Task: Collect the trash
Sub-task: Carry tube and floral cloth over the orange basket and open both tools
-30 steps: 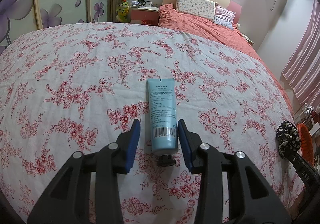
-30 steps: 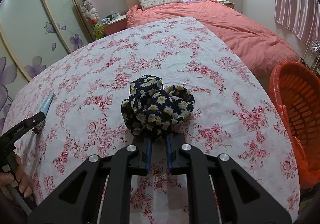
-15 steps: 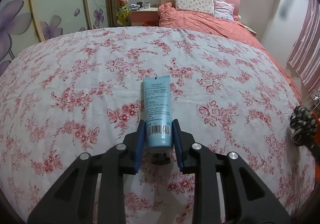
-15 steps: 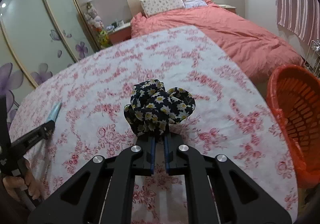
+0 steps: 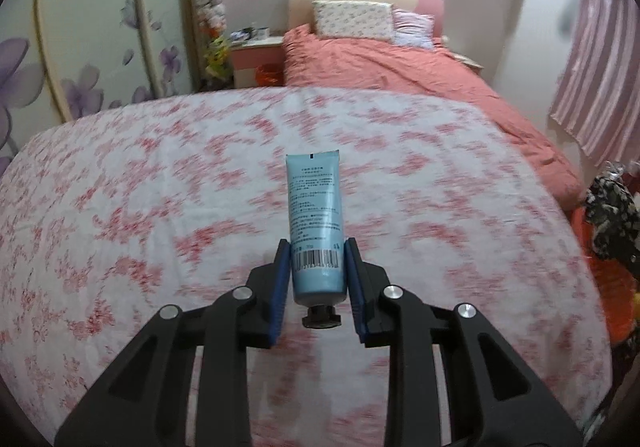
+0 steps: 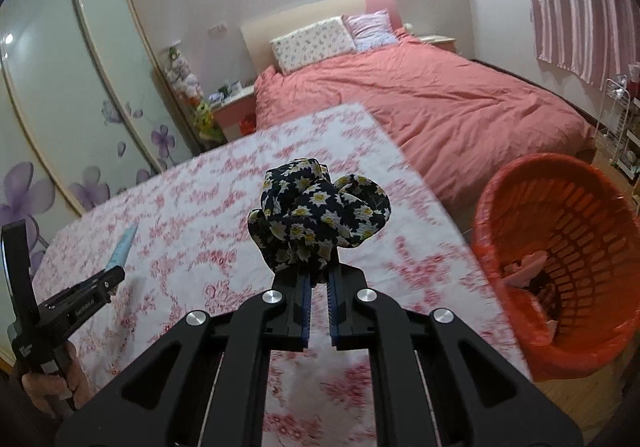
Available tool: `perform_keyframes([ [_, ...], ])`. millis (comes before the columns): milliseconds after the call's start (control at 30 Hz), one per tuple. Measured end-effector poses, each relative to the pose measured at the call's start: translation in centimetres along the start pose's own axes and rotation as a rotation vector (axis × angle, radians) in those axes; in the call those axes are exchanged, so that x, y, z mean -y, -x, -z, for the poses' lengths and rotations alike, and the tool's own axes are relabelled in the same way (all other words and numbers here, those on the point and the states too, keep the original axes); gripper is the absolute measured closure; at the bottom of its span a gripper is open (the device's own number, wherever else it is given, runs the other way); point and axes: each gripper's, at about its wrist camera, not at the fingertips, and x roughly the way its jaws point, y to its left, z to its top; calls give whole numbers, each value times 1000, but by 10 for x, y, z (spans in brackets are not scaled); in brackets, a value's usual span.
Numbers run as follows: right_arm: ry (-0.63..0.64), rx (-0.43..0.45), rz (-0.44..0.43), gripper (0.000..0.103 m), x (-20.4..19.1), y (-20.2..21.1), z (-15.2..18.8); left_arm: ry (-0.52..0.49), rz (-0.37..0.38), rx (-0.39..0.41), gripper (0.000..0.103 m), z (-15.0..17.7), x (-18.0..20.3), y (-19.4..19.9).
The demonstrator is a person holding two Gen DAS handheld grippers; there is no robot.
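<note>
My left gripper (image 5: 317, 257) is shut on a light blue tube (image 5: 316, 215) with a black cap, held near its cap end, lifted above the flowered tablecloth (image 5: 160, 207). My right gripper (image 6: 318, 279) is shut on a crumpled black cloth with white daisies (image 6: 320, 215), also raised off the table. In the right wrist view the left gripper (image 6: 114, 275) shows at the left with the blue tube (image 6: 124, 247) sticking out of it. In the left wrist view the daisy cloth (image 5: 612, 215) appears at the right edge.
An orange basket (image 6: 520, 191) with an orange liner and some scraps inside stands on the floor right of the table. Beyond the table lie a bed with a salmon duvet (image 6: 420, 99), a nightstand (image 5: 258, 59) and wardrobe doors with purple flowers (image 6: 80, 107).
The left jaws closed onto the blue tube and lifted it off the cloth. The right gripper rose with the daisy cloth, and the orange basket came further into view.
</note>
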Motion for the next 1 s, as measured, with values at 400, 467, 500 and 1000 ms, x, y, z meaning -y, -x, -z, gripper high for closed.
perform_keyframes([
  [400,-124,141,116,96,78,61,-9,-136,312,60,76,-2,143,51],
  [467,-158,154,141,96,98,68,-8,-165,366,56,76,-1,170,55],
  [500,-168,157,150,96,104,69,-8,-181,389,53,76,1,183,56],
  [1000,-319,113,226,73,195,53,-11,-353,553,-98,71,28,342,12],
])
